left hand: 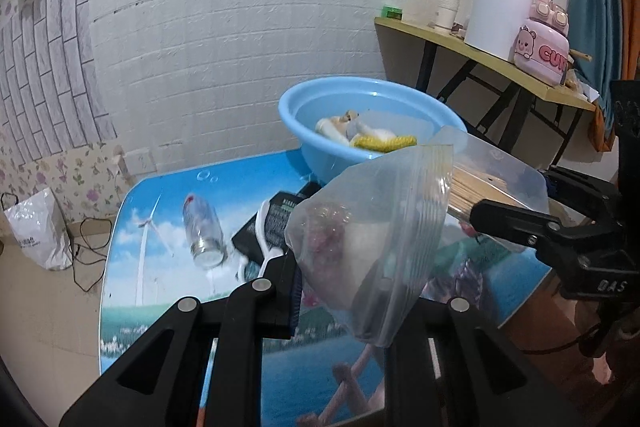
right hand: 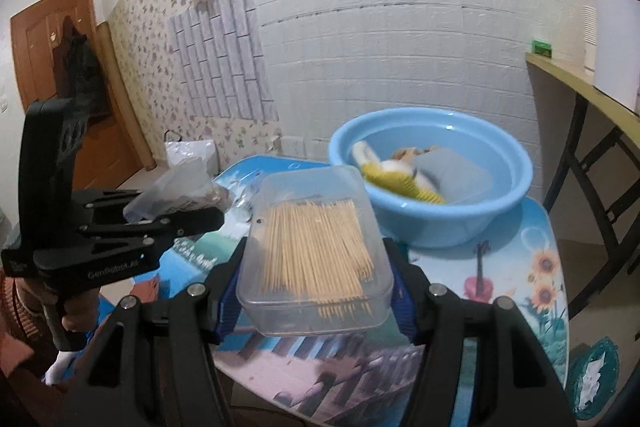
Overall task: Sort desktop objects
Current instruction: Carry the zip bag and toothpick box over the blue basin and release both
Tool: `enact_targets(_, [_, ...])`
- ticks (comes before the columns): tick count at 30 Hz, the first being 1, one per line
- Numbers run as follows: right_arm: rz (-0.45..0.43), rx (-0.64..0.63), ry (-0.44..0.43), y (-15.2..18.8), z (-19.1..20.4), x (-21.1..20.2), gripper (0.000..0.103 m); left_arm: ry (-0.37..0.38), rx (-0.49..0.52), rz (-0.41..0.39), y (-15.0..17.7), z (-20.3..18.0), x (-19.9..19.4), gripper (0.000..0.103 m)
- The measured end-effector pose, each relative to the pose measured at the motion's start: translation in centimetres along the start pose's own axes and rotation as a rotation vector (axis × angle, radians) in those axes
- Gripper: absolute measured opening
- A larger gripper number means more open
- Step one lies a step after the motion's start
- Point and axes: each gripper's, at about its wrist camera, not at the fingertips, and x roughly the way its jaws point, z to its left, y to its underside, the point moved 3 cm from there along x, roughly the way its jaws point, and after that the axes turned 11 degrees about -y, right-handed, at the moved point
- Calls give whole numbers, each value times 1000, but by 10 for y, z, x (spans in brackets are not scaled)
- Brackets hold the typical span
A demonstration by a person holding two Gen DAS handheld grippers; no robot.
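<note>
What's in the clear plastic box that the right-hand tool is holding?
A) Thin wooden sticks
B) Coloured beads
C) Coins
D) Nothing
A: the right wrist view shows the clear plastic box clamped between the right gripper's fingers, filled with a dense layer of pale wooden sticks.

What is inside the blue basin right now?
The blue basin holds a yellow brush, a pale plush-like item and a translucent piece. Anything beneath them is covered.
</note>
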Motion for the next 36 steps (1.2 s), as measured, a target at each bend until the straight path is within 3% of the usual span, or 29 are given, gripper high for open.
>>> enact_targets(17, [-26, 103, 112, -33, -91, 22, 61, 21, 54, 15, -60, -27, 58, 16])
enact_targets(28, [-18, 98, 143, -56, -135, 49, 61, 30, 74, 29, -104, -50, 116, 16])
enact_targets(33, [-13, 97, 173, -64, -152, 63, 61, 23, 86, 50, -115, -55, 140, 17])
enact_targets(36, [8, 105, 193, -65, -160, 70, 61, 8, 65, 77, -116, -56, 153, 23])
